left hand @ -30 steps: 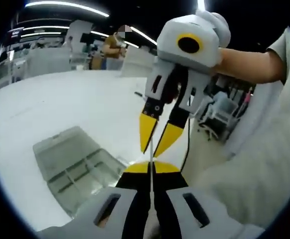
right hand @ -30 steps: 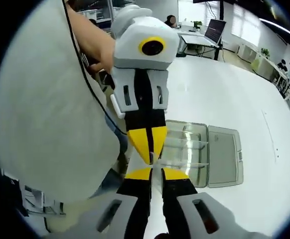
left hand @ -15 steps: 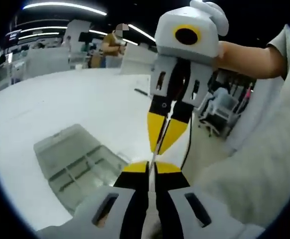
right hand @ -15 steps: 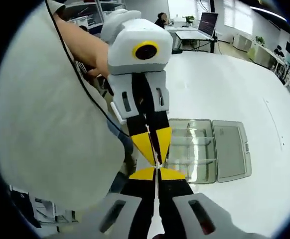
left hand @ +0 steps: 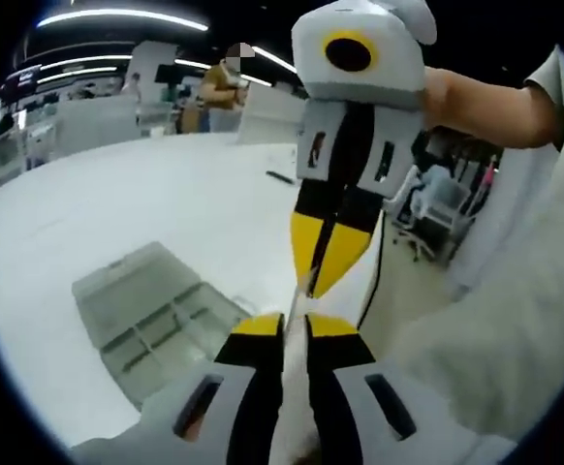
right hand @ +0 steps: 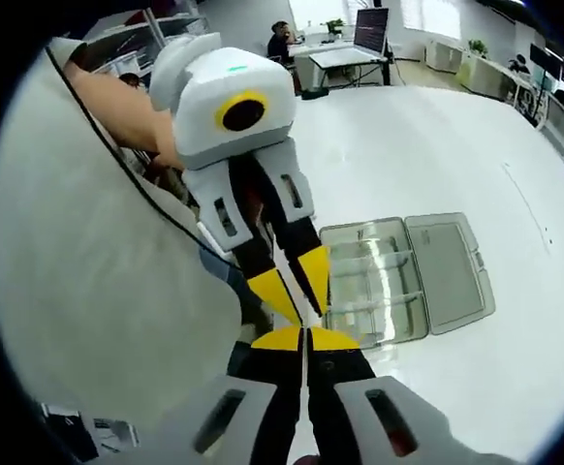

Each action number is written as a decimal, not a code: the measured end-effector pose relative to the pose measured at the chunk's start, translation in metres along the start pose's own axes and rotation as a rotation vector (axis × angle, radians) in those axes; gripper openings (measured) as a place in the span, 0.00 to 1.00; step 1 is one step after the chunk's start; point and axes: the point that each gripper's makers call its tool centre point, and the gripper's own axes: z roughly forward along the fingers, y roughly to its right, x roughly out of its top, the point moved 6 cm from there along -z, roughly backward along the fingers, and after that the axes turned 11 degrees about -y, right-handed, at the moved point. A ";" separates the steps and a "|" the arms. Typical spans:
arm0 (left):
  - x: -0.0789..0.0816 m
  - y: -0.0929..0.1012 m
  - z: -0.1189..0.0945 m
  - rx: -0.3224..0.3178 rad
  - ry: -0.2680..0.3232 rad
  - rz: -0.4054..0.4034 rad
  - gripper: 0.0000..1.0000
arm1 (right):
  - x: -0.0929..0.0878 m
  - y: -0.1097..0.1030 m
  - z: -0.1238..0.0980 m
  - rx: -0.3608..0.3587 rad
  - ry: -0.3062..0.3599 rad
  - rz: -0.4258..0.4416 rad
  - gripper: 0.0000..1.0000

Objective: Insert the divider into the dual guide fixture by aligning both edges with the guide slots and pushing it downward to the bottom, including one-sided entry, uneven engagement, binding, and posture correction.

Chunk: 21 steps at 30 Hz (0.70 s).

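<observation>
The divider [left hand: 296,304] is a thin clear plate seen edge-on, held in the air between the two grippers above the table edge. My right gripper [left hand: 316,287] comes down from above with its yellow jaws pressed together on the plate's edge; in its own view [right hand: 306,337] the jaws meet on the same thin edge. My left gripper [left hand: 297,325] has a pale gap between its jaws, and in the right gripper view [right hand: 309,312] its jaws stand splayed around the plate. The guide fixture [right hand: 398,276], a clear compartmented box with its lid laid open, rests on the white table [left hand: 117,203].
A person's bare arm [left hand: 476,111] and pale sleeve [right hand: 88,291] crowd one side of each view. A black cable [left hand: 369,281] hangs by the right gripper. Desks, monitors and people stand beyond the table's far edge.
The right gripper, open a second ago, has shut on the divider. The left gripper, shut on it before, has spread its jaws. Both grippers have tilted a little.
</observation>
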 end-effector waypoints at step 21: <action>-0.002 0.005 0.007 0.038 -0.019 0.024 0.09 | 0.001 -0.002 -0.005 -0.004 0.036 0.140 0.00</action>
